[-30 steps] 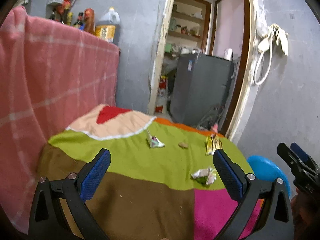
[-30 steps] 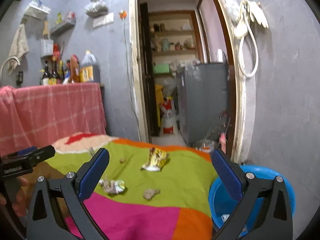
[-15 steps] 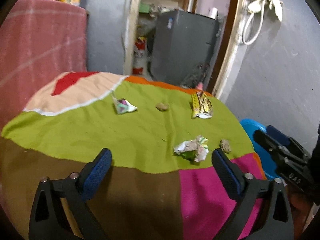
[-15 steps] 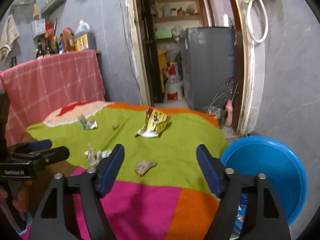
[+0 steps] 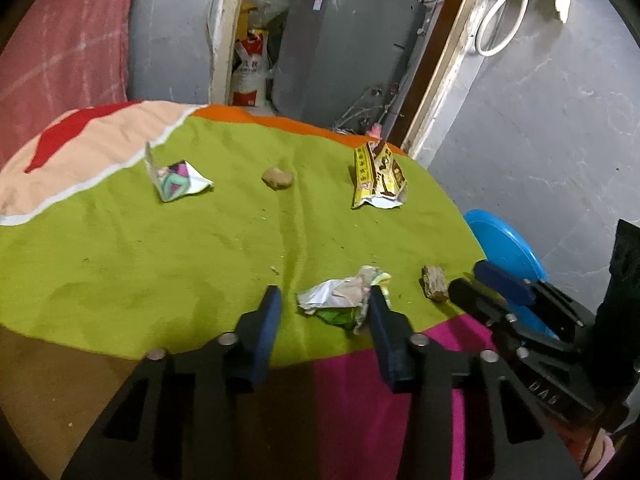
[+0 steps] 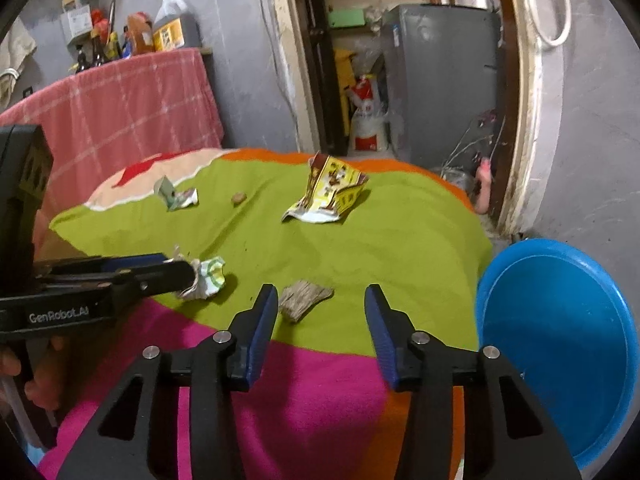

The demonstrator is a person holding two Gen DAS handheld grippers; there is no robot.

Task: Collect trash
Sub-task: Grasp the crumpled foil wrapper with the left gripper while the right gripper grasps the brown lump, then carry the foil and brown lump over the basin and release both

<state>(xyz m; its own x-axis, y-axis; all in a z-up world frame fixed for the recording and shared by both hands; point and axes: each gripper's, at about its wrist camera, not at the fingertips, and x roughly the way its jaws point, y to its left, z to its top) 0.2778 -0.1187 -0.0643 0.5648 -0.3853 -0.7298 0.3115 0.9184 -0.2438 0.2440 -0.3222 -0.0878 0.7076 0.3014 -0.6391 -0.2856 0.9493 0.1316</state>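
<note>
A crumpled white and green wrapper [image 5: 340, 300] lies on the green part of the tablecloth [image 5: 160, 264]. My left gripper [image 5: 324, 310] is around it with its jaws closing. The right finger touches the wrapper's edge and the left finger stands apart. A flat brown scrap [image 6: 304, 298] lies between the fingers of my right gripper [image 6: 320, 308]. These jaws are also closing, and a gap is left on the right side. The scrap [image 5: 434, 288] lies just ahead of the right gripper [image 5: 470, 280]. The left gripper [image 6: 180, 266] reaches the wrapper [image 6: 210, 276].
Further back on the cloth lie a yellow snack packet [image 5: 378, 176], a folded colourful paper [image 5: 176, 180] and a small brown lump [image 5: 277, 178]. A blue basin [image 6: 560, 340] stands beside the table on the right. A pink checked cloth [image 6: 132, 108] hangs at the left.
Both grippers have sunk towards the table and tipped downward. Their jaws have narrowed from wide open, the left now around the wrapper, the right around the brown scrap.
</note>
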